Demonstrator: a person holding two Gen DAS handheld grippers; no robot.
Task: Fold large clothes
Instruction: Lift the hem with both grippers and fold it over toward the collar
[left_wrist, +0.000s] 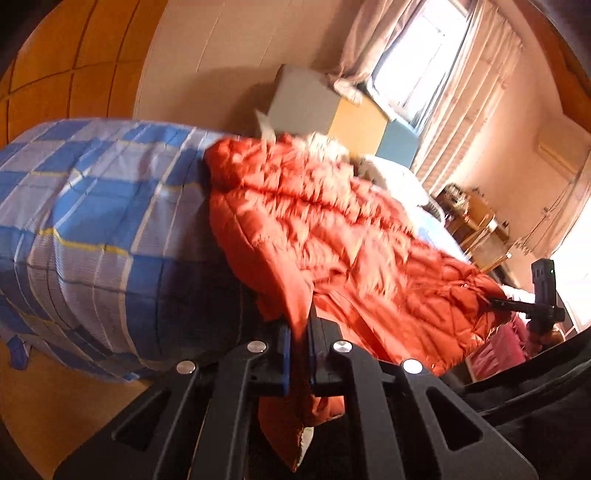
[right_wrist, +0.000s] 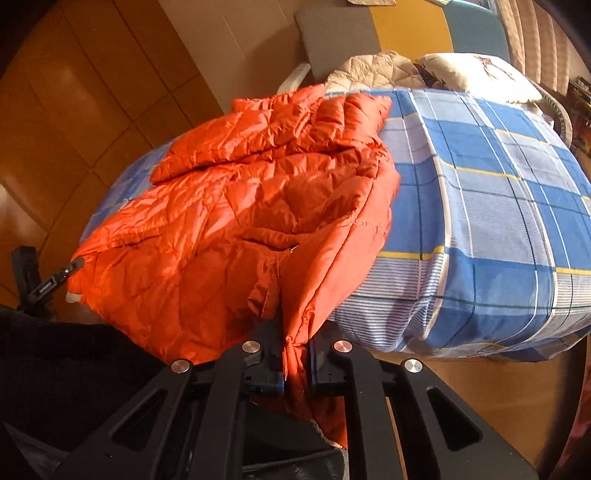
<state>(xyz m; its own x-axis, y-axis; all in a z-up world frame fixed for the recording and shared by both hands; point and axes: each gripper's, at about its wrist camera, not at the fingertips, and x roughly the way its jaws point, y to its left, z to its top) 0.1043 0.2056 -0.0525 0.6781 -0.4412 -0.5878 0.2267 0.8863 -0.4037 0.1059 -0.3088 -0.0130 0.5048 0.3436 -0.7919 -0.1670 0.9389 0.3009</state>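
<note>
An orange quilted puffer jacket (left_wrist: 332, 229) lies spread on a bed with a blue plaid sheet (left_wrist: 92, 206); it also shows in the right wrist view (right_wrist: 236, 206), with a sleeve folded across its far end. My left gripper (left_wrist: 298, 332) is shut on the jacket's near hem, with fabric hanging down between the fingers. My right gripper (right_wrist: 295, 332) is shut on the other near hem corner. The right gripper shows at the far right of the left wrist view (left_wrist: 498, 303), and the left gripper at the far left of the right wrist view (right_wrist: 75, 264), each pinching the hem.
The bed (right_wrist: 480, 206) carries a cream pillow (right_wrist: 476, 74) and a beige quilt (right_wrist: 369, 72) at its head. A grey and orange headboard (left_wrist: 325, 107), curtains (left_wrist: 461, 122) and a cluttered wooden desk (left_wrist: 472, 218) stand beyond. Wooden floor (right_wrist: 74, 110) surrounds the bed.
</note>
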